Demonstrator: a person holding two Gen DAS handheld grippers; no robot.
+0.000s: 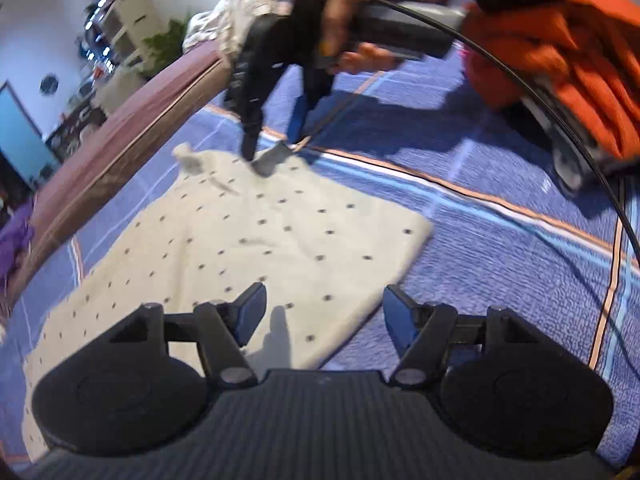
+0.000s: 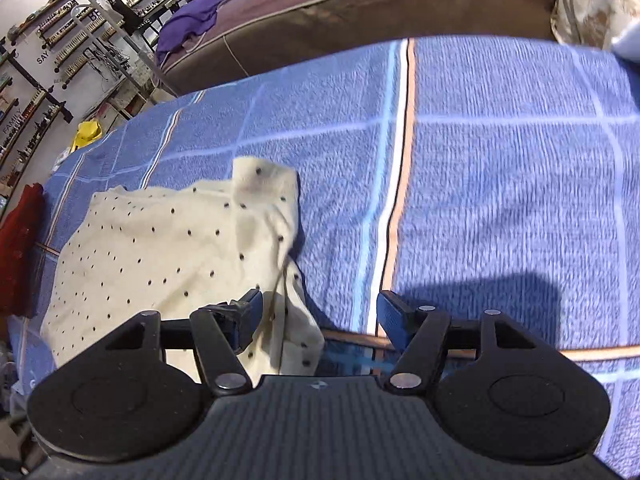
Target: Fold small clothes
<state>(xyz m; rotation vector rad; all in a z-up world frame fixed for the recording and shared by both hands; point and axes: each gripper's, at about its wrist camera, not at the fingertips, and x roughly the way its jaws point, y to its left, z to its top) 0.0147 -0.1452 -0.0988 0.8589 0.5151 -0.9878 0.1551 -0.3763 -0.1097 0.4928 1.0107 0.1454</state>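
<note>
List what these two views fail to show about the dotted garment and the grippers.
- Dotted garment: near end hidden behind the left gripper body, left wrist view.
- Right gripper: whether its tips touch the cloth is blurred there.
- Orange clothes: smeared by motion, cut by the frame edge.
- Garment's underside: not visible.

Bright overhead light, hard shadows, motion blur, fisheye-warped edges.

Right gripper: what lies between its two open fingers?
In the right wrist view, the right gripper frames the dotted cloth's edge and striped blue blanket.
</note>
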